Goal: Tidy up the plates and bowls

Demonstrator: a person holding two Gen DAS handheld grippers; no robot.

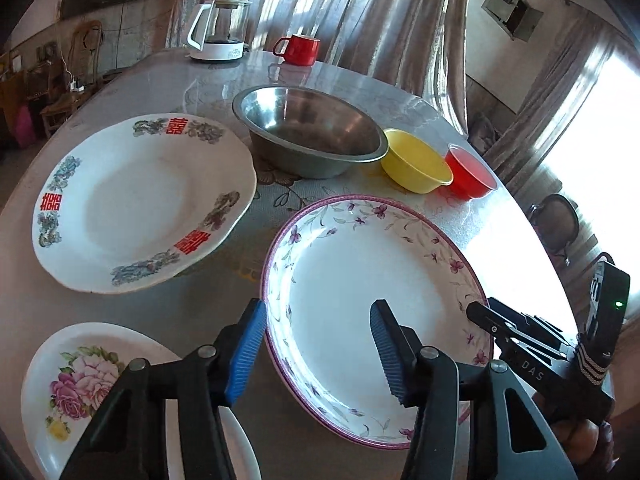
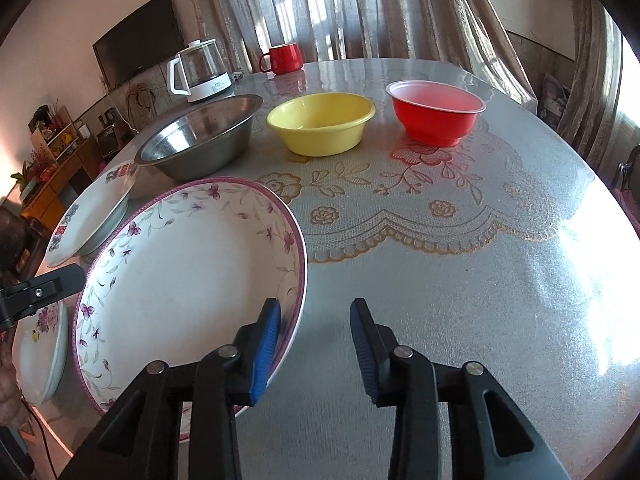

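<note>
The purple-rimmed plate [image 1: 376,312] lies on the worktop [image 2: 460,280] with both grippers straddling opposite edges: left gripper [image 1: 318,354] and right gripper [image 2: 314,350], jaws apart, neither yet seen clamping the rim. An uneven squeeze could tip or skid the smooth plate toward the double-happiness plate [image 1: 140,200] beyond the left jaws.

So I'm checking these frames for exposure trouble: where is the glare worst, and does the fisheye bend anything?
Left wrist view: the window is blown out white and glare washes the table edge. Right wrist view: a bright patch burns the tablecloth; the curtains bow outward, and the corners go dark.
</note>
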